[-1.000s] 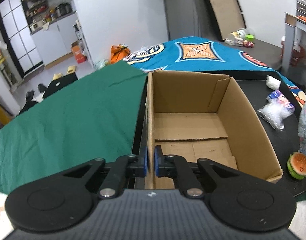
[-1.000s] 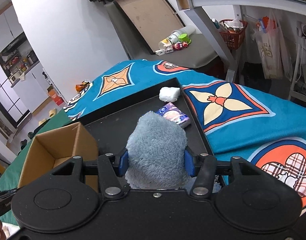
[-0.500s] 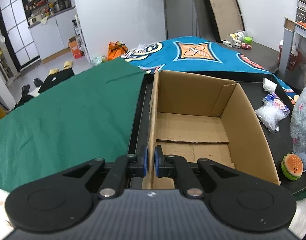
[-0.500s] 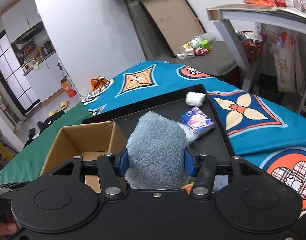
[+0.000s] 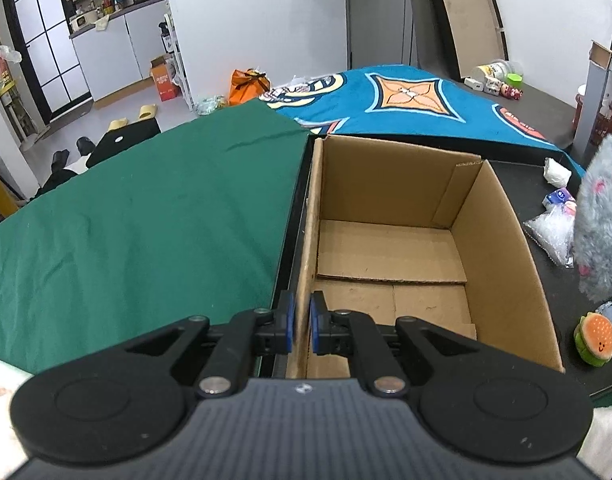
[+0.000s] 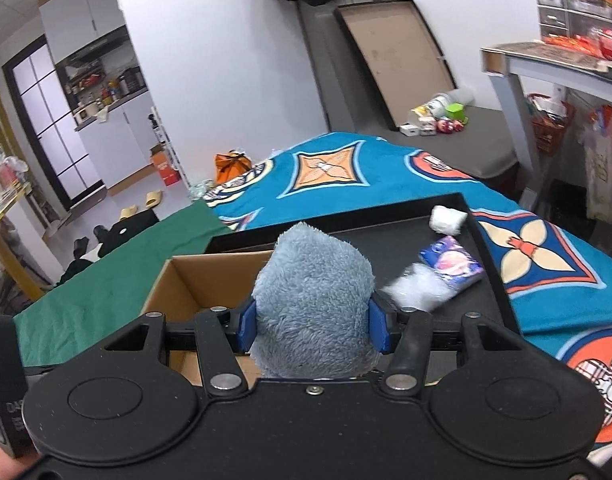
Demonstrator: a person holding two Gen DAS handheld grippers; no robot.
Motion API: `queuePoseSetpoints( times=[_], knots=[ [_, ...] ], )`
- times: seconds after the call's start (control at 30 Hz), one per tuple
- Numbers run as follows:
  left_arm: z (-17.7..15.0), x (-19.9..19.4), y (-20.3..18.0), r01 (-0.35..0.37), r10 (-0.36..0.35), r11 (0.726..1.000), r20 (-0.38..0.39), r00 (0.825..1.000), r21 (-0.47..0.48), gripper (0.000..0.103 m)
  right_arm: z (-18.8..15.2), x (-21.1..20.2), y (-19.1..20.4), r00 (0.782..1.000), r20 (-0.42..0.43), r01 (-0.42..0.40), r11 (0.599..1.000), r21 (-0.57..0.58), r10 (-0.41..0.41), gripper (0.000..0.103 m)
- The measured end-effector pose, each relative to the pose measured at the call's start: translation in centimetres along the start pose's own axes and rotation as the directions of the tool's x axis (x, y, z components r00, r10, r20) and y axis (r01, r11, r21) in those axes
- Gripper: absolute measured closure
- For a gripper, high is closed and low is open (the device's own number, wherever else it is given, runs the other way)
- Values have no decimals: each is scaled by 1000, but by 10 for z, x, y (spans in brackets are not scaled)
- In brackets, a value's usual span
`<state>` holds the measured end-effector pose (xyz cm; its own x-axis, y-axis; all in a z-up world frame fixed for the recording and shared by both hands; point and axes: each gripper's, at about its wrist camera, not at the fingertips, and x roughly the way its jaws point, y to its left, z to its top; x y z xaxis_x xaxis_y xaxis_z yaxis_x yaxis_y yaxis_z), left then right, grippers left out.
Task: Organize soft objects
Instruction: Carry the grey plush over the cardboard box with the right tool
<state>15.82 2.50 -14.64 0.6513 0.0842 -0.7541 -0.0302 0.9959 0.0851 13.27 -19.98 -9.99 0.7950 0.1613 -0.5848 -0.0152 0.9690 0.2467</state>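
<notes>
My left gripper is shut on the left wall of an open, empty cardboard box, near its front corner. My right gripper is shut on a fluffy grey-blue plush toy and holds it above the black tray, just right of the box. The plush shows at the right edge of the left wrist view, with pink spots. A burger-shaped squishy, a clear plastic bag, a blue tissue pack and a white wad lie on the tray.
The black tray sits on a blue patterned blanket. A green cloth covers the surface left of the box. A grey table stands at the far right.
My right gripper has carried the plush up and left toward the box. The plush now shows higher in the left wrist view. My left gripper keeps its hold on the box wall.
</notes>
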Motion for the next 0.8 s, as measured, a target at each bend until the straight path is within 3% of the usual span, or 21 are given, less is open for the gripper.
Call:
queuePoseSetpoints(
  times=[0.3,0.8],
  knots=[
    [1,1,3,-20,20,1000,-10,1000,-21,95,2,11,30,999,-2,-48,997,-62,48,50],
    [3,7,13,37,-40,996,-32,999,-87,94,-5,43,50,994,-49,-104,991,-84,100,50]
  ],
)
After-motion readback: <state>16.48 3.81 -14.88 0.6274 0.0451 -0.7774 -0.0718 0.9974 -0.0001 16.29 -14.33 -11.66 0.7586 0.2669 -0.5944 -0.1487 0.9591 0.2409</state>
